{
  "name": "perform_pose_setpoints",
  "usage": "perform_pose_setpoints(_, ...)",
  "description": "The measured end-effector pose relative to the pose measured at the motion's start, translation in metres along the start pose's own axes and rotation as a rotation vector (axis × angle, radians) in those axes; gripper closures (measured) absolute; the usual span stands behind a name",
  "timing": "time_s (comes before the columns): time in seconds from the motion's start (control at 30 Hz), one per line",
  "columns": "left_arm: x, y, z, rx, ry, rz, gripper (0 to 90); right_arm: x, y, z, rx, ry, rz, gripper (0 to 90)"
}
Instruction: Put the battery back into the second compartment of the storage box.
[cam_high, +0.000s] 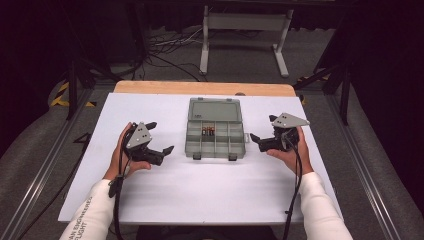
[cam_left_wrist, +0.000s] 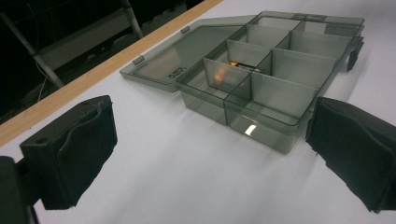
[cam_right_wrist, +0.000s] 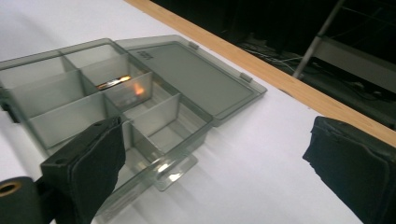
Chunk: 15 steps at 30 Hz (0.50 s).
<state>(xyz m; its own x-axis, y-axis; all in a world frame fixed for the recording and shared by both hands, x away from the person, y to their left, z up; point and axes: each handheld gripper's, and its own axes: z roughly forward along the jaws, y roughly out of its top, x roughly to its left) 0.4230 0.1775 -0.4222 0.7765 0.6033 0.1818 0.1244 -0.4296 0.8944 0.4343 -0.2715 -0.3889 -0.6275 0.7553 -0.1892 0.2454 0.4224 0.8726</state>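
Left tongs (cam_high: 159, 137): jaws spread wide, nothing between them, held just left of the box. Right tongs (cam_high: 263, 131): jaws likewise wide apart and empty, just right of the box. Compartment box (cam_high: 216, 136): smoky clear plastic, lid laid flat open, centred on the white surface (cam_high: 200, 190). Batteries (cam_high: 208, 131): lying in one middle compartment.

The left hand-held gripper (cam_left_wrist: 210, 154) has its two black jaws spread wide, with bare white bench (cam_left_wrist: 187, 186) between them. Beyond them lies a smoky clear compartment box (cam_left_wrist: 271, 79), its lid (cam_left_wrist: 187, 56) folded flat open. A battery (cam_left_wrist: 243, 66) rests in a middle compartment.
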Motion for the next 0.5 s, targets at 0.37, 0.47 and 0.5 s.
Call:
perform_pose_setpoints(0.37, 0.01, 0.001, 0.014, 0.058, 0.039, 0.044, 9.5, -0.011, -0.008, 0.002, -0.026, -0.093, 0.05, 22.2)
perform_pose_setpoints(0.47, 0.013, 0.002, 0.019, 0.069, 0.046, 0.038, 13.3, -0.014, -0.01, 0.005, -0.023, -0.117, 0.057, 24.4)
perform_pose_setpoints(0.5, 0.014, 0.003, 0.021, 0.067, 0.05, 0.028, 13.7, -0.015, -0.01, 0.009, -0.015, -0.127, 0.056, 26.8)
